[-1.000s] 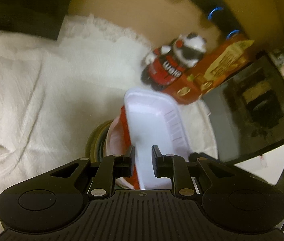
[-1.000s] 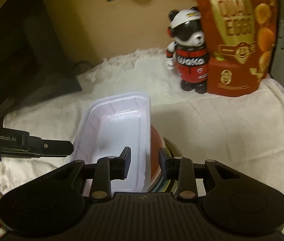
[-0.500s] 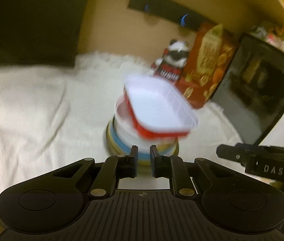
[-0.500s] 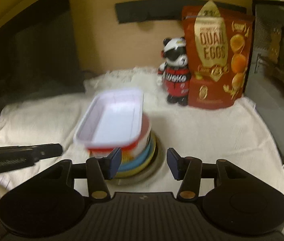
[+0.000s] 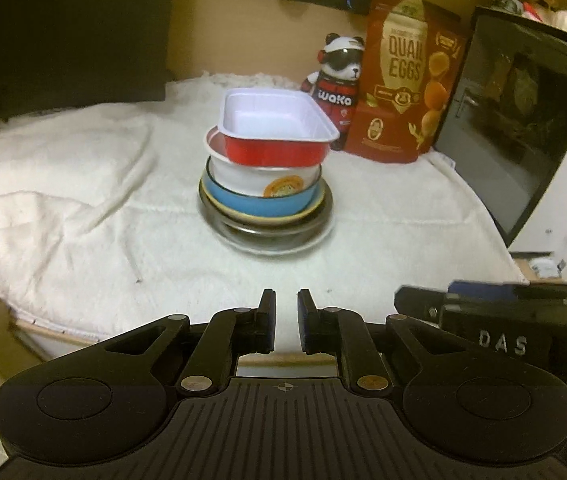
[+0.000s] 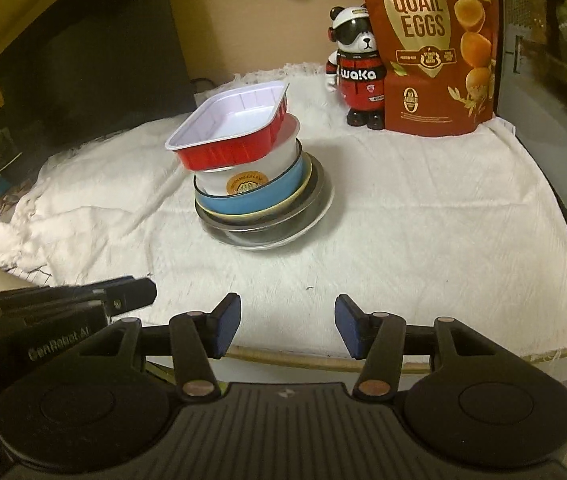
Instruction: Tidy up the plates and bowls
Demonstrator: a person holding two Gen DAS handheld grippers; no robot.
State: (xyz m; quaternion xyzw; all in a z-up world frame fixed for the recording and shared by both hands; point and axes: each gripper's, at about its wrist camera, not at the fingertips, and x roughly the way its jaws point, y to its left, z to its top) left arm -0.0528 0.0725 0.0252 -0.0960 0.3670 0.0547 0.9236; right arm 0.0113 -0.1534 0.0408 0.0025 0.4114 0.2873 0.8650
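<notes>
Because the red tray [image 6: 230, 135] sits crooked on top of the stack of bowls [image 6: 257, 196] in the middle of the cloth-covered surface [image 6: 423, 216], a bump could tip it. The left hand-held gripper [image 5: 285, 320] is pressed together, empty; the right hand-held gripper [image 6: 287, 330] is spread, empty.

The bottom dishes in the stack [image 5: 264, 216] are blurry, so how many there are is hard to tell. The bowl [image 6: 243, 176] under the red tray [image 6: 229, 128] is partly hidden. The bag [image 6: 429, 44] is cut off at the top edge.
</notes>
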